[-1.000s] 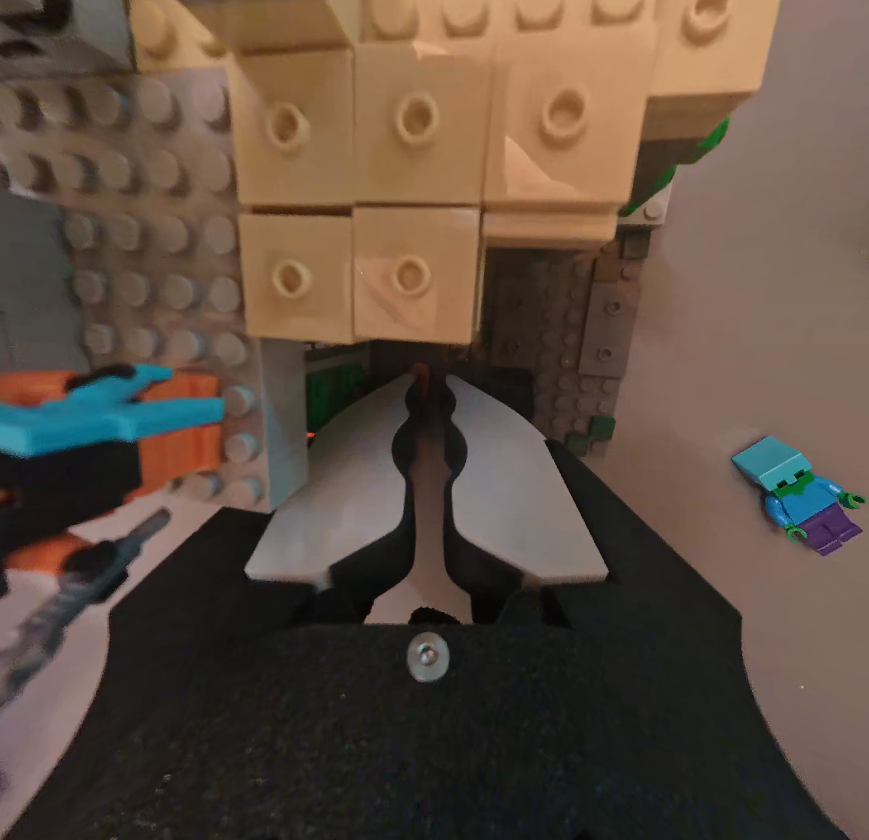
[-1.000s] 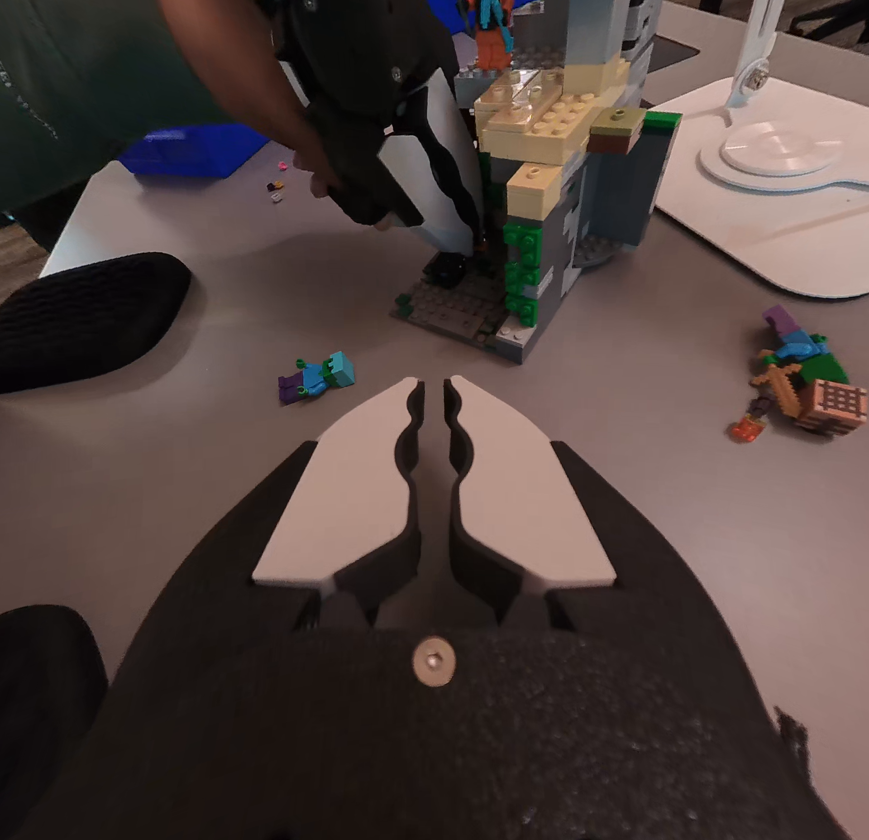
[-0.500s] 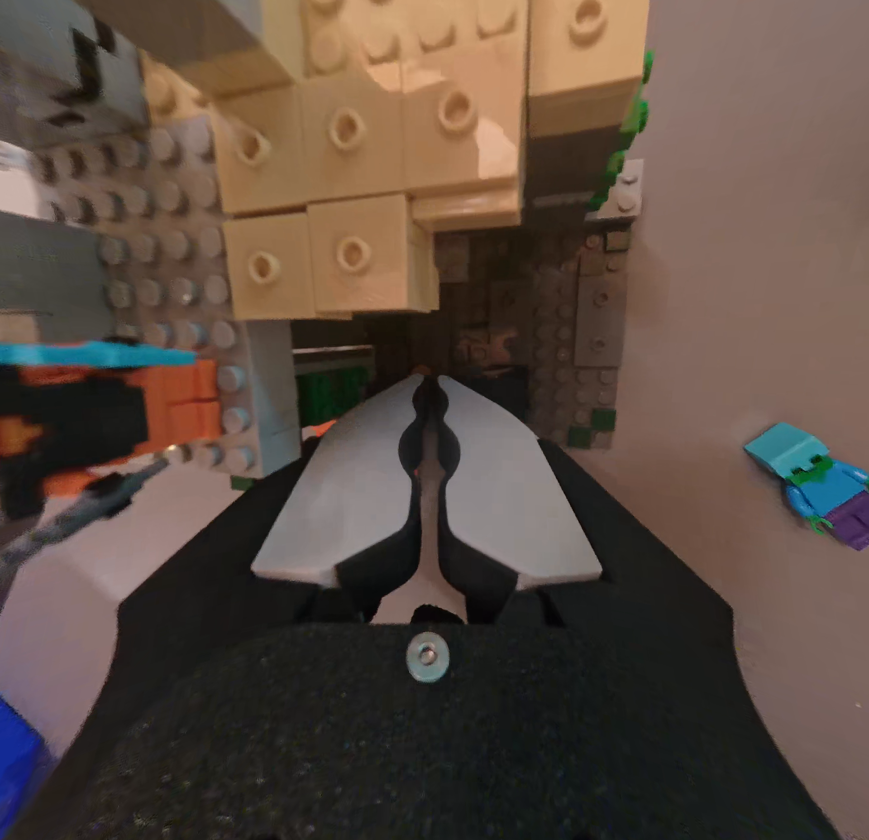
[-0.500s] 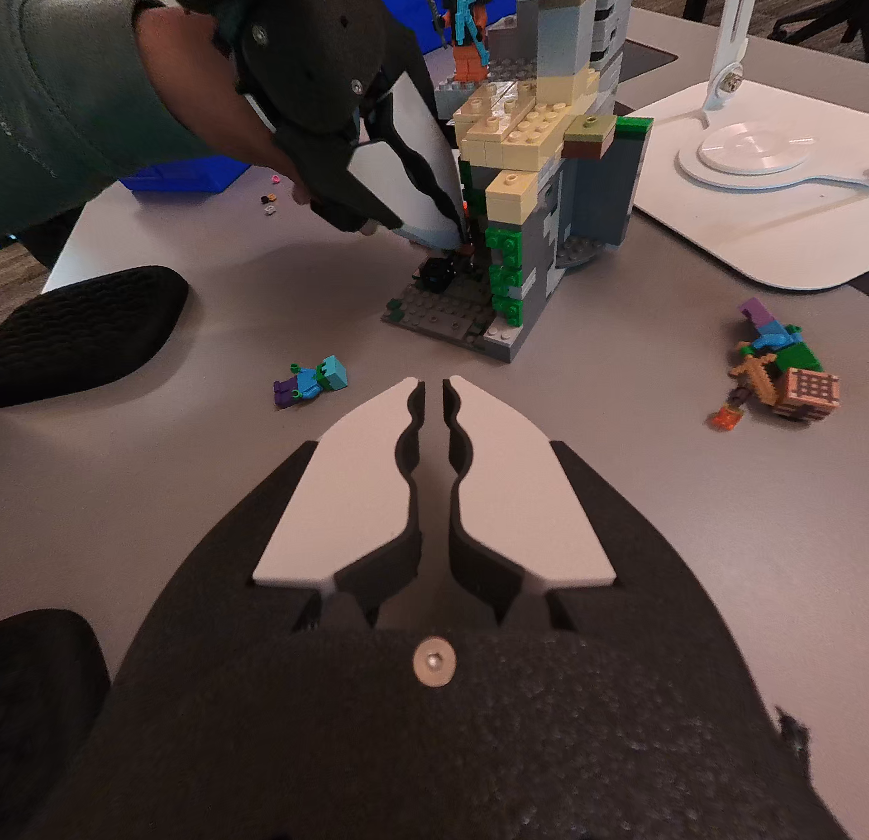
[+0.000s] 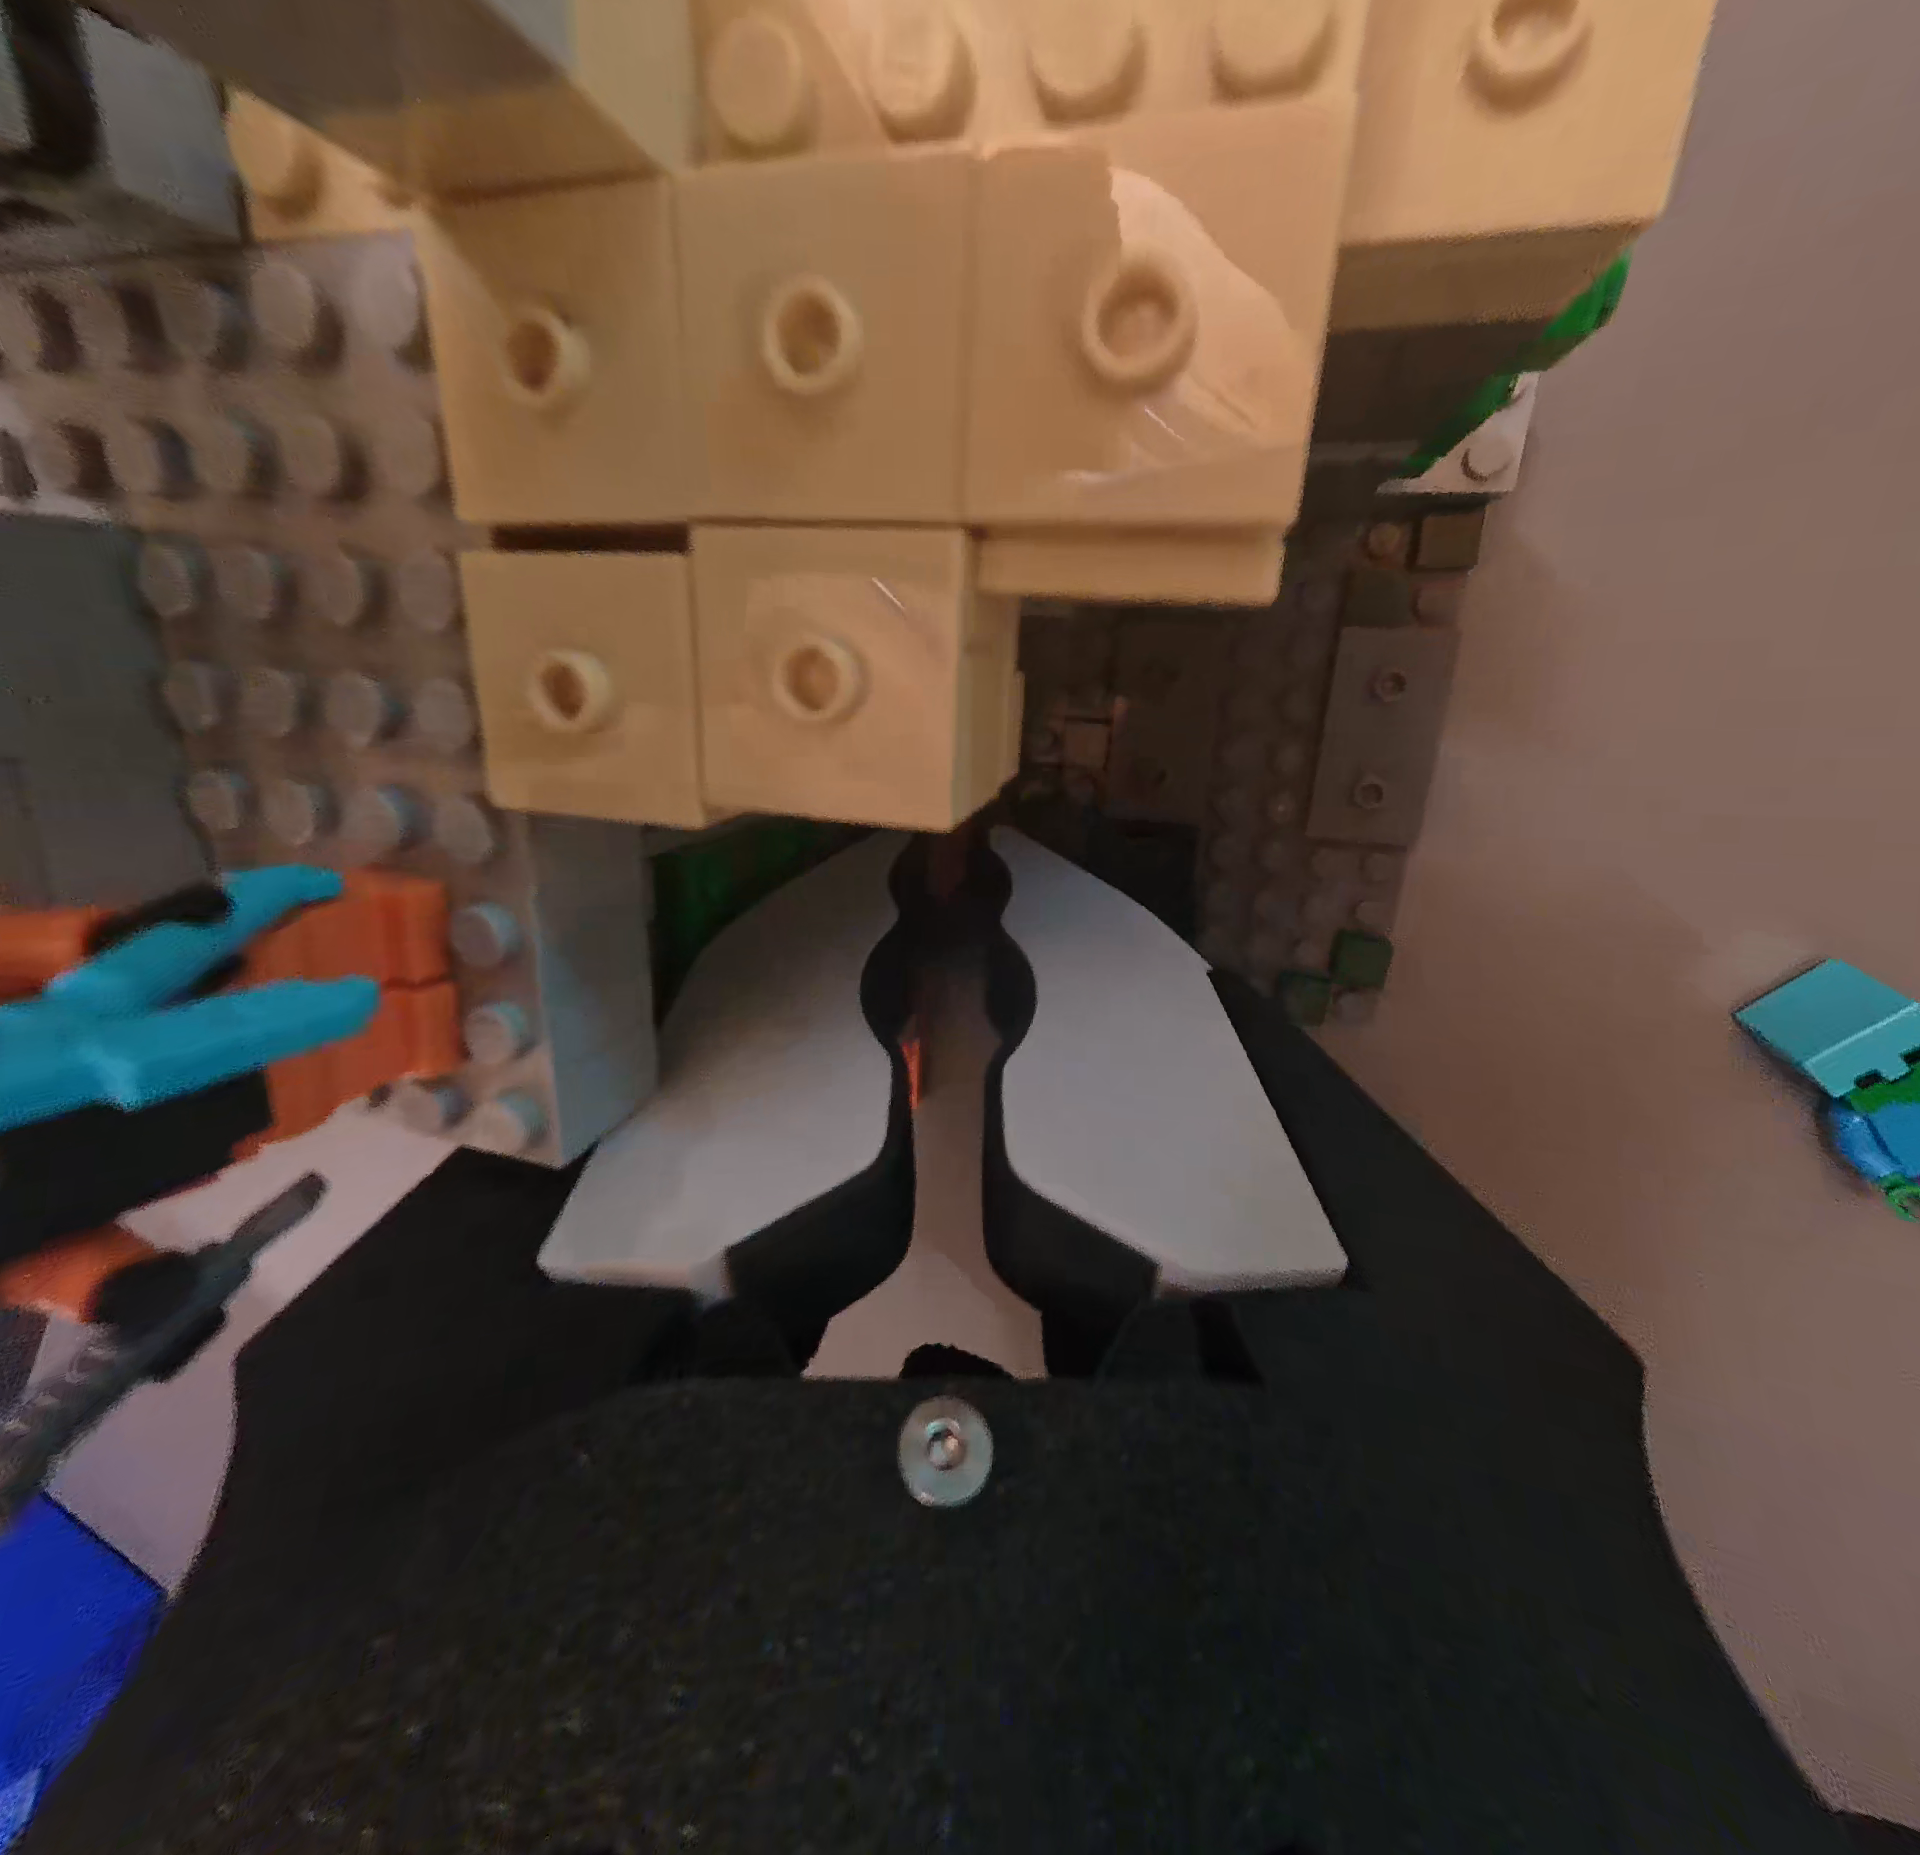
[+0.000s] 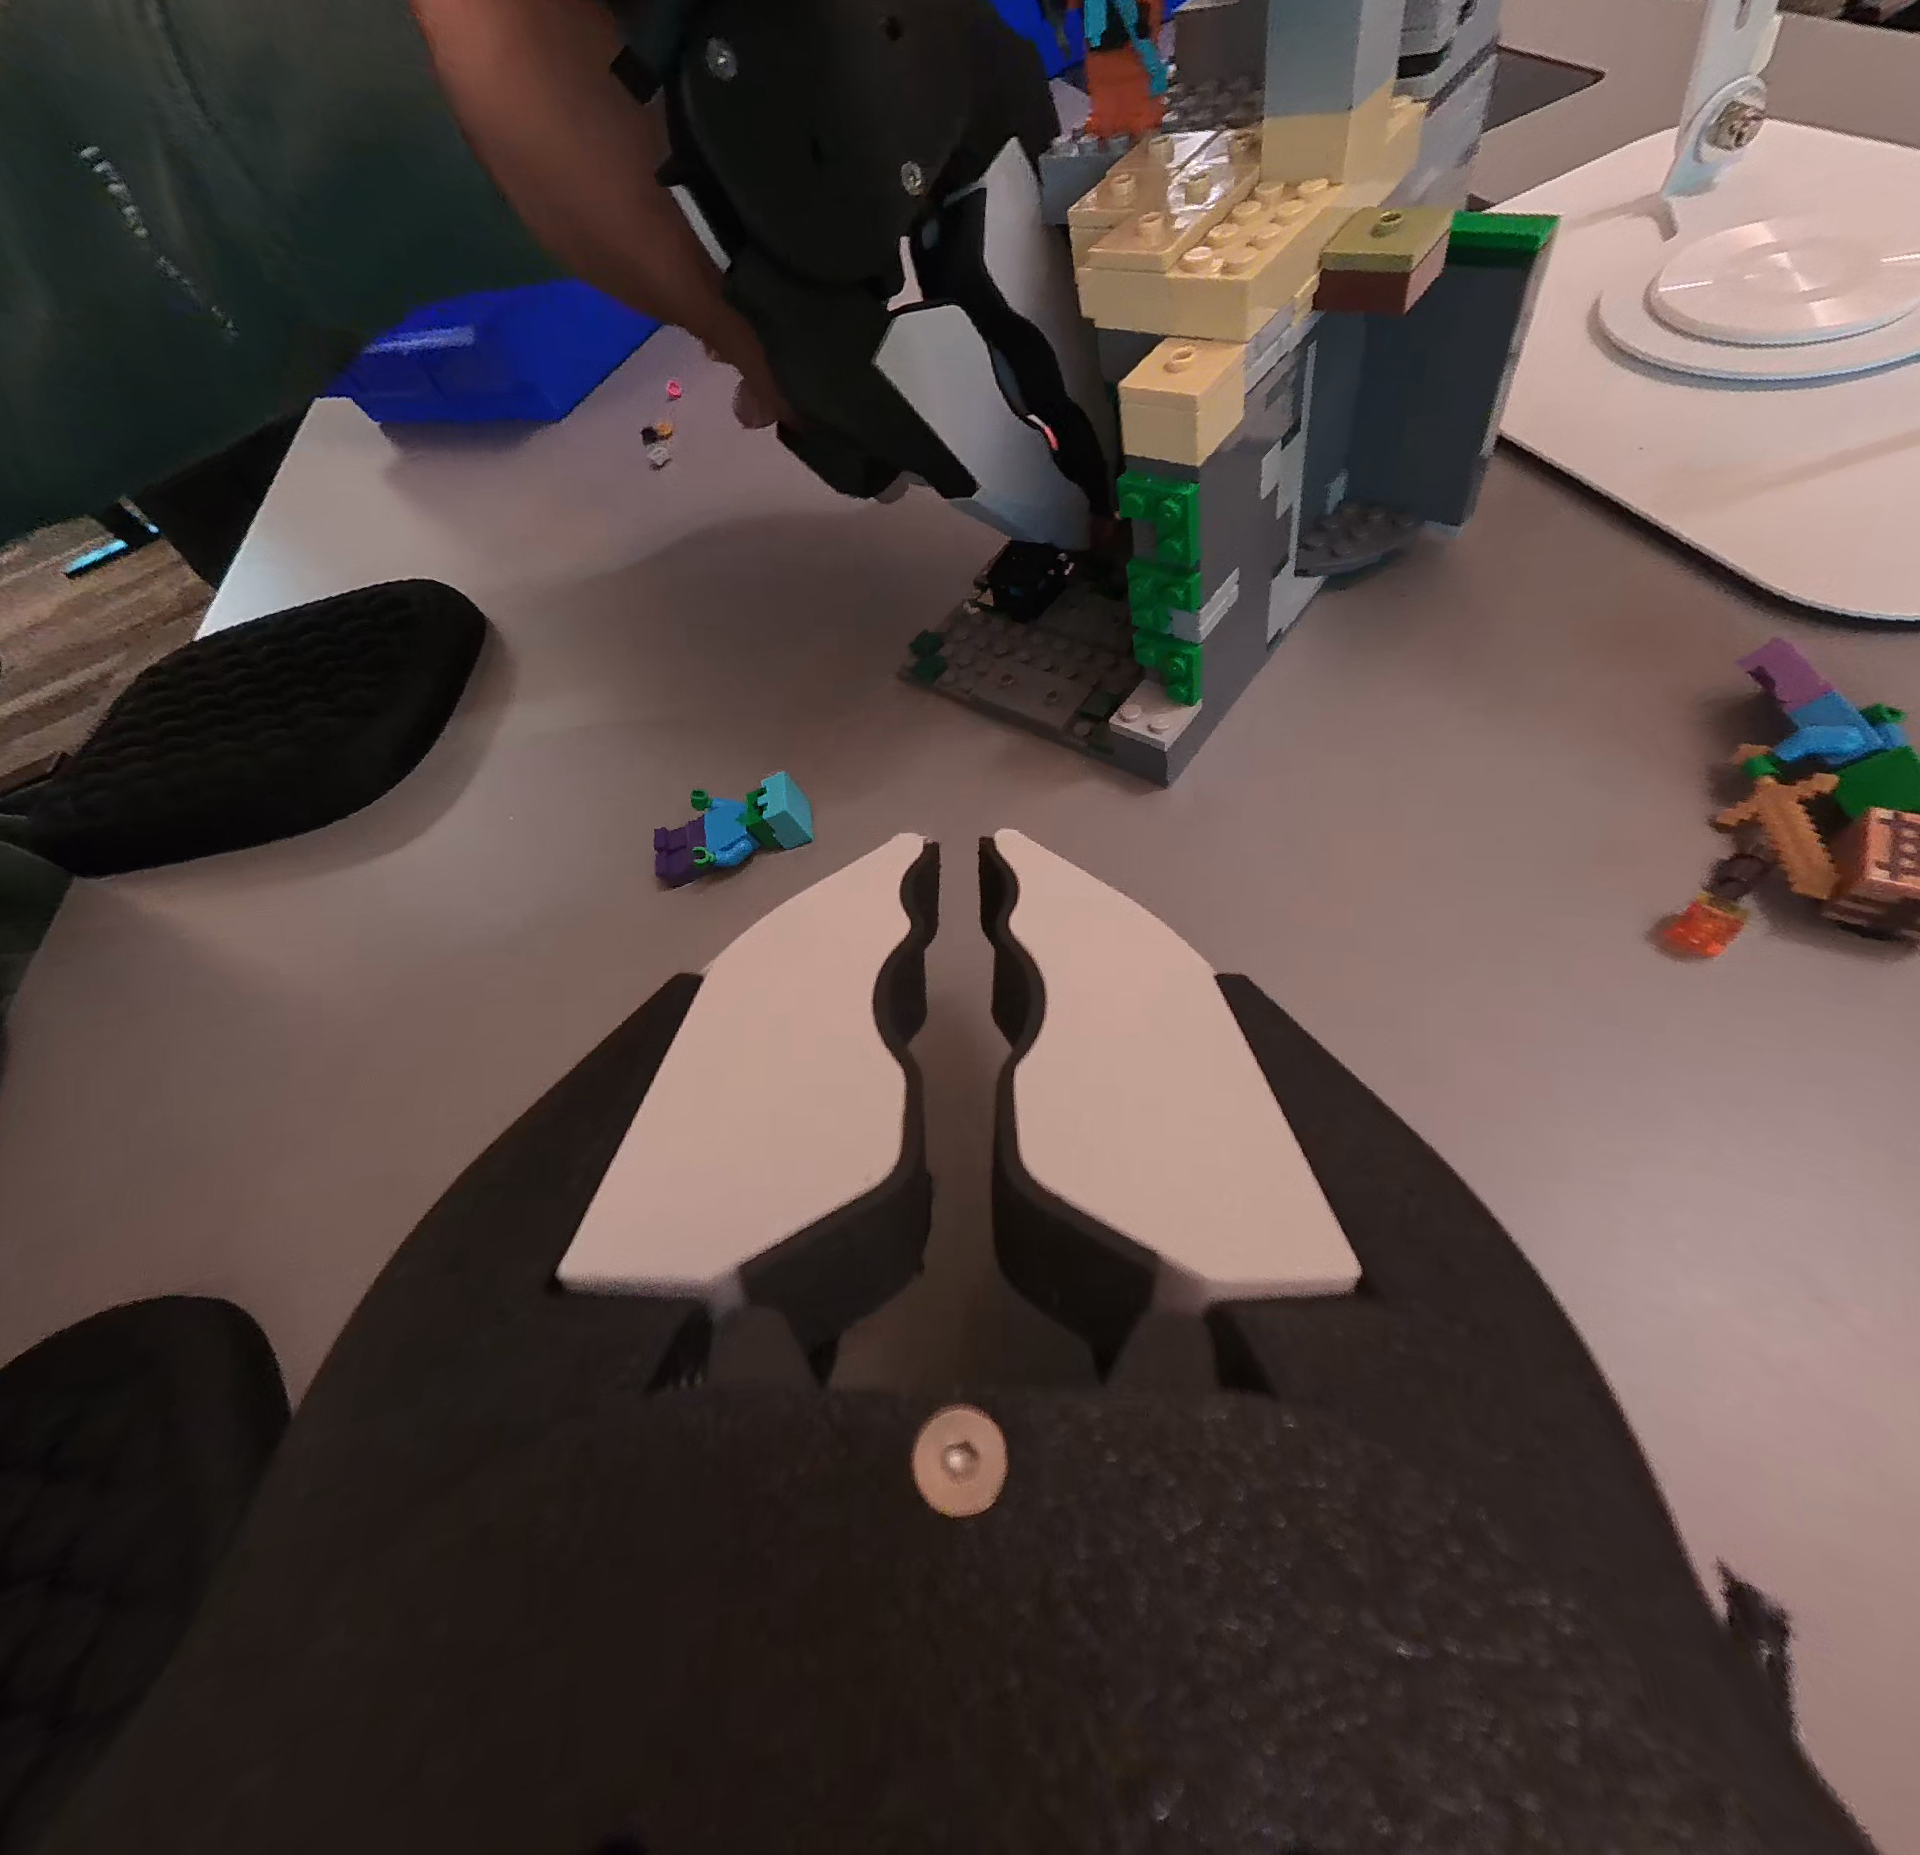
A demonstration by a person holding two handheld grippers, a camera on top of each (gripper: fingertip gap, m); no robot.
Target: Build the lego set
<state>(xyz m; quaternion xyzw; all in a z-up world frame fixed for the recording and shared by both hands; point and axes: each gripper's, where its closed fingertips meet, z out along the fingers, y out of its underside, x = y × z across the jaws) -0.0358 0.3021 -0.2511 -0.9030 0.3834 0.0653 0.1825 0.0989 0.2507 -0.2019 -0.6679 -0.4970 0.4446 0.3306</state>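
Note:
The lego build [image 6: 1247, 517] stands mid-table: grey walls, green bricks, a tan overhang [image 5: 831, 351] and a dark grey baseplate [image 6: 1029, 662]. My left gripper [image 5: 945, 849] is shut on a thin brown and orange piece [image 5: 940, 870], with its tips right under the tan overhang. In the right wrist view the left gripper [image 6: 1096, 532] points down beside the green bricks, above the baseplate. My right gripper [image 6: 958, 849] is shut but for a narrow slit, empty, and hovers over the table in front of the build.
A zombie minifigure [image 6: 743, 829] lies on the table in front of the build, also in the left wrist view [image 5: 1860, 1067]. An orange and cyan figure [image 5: 156, 1016] stands on the build's back. Loose pieces [image 6: 1829, 818] lie right. A white stand base [image 6: 1714, 351], blue bin [image 6: 488, 361] and black armrest [image 6: 249, 714] border the area. The zombie minifigure [image 6: 743, 829] sits 9 centimetres or so from the ends of my right fingers.
My left gripper has moved back in close to the build, and its tips now sit under the tan overhang. My right gripper has stayed shut and nearly still.

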